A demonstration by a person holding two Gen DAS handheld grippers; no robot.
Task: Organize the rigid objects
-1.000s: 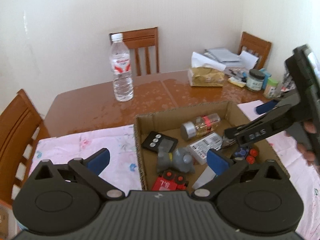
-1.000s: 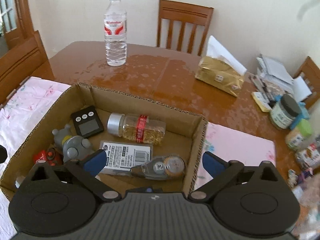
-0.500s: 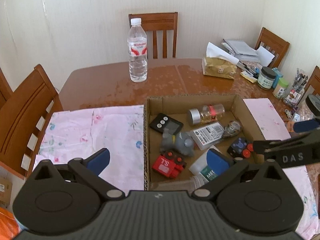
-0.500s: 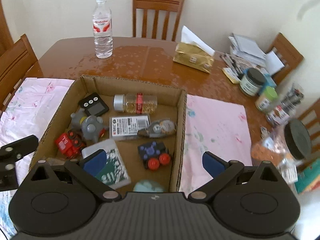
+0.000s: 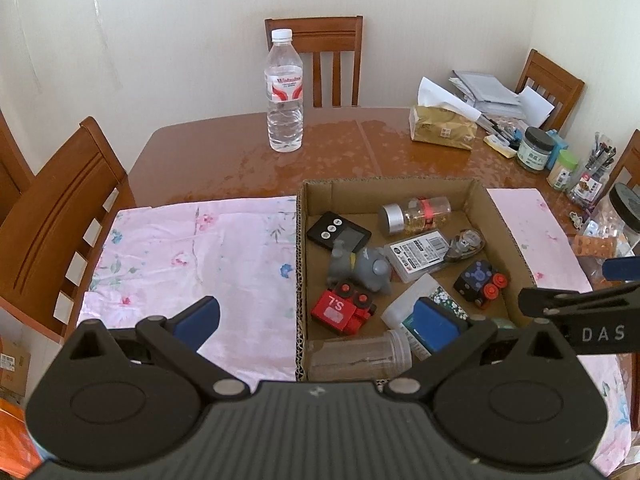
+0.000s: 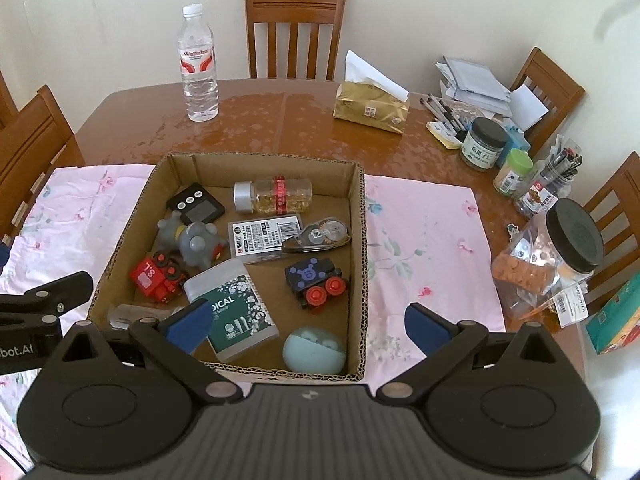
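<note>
A cardboard box [image 6: 360, 240] sits on the table and holds several rigid objects: a red toy [image 6: 156, 276], a grey figure [image 6: 192, 240], a black timer [image 6: 195, 205], a capsule bottle [image 6: 274, 196], a green-white box [image 6: 236, 312], a black wheeled toy [image 6: 316, 280], a tape dispenser [image 6: 320, 236] and a pale blue case [image 6: 314, 350]. My right gripper [image 6: 308, 324] is open and empty above the box's near edge. In the left wrist view my left gripper [image 5: 316, 324] is open and empty over the box's left wall [image 5: 301, 264]. A clear tube [image 5: 360, 358] lies in the box's near corner.
A water bottle [image 6: 198, 68] stands at the back of the table. A tissue pack [image 6: 372, 108], jars [image 6: 482, 144], pens and a large clear jar [image 6: 548, 264] crowd the right side. Pink floral cloths [image 5: 192, 256] flank the box. Wooden chairs [image 5: 60, 216] ring the table.
Both grippers have pulled back and risen from the box, so the whole box and more of the table show now. Both stay open and empty.
</note>
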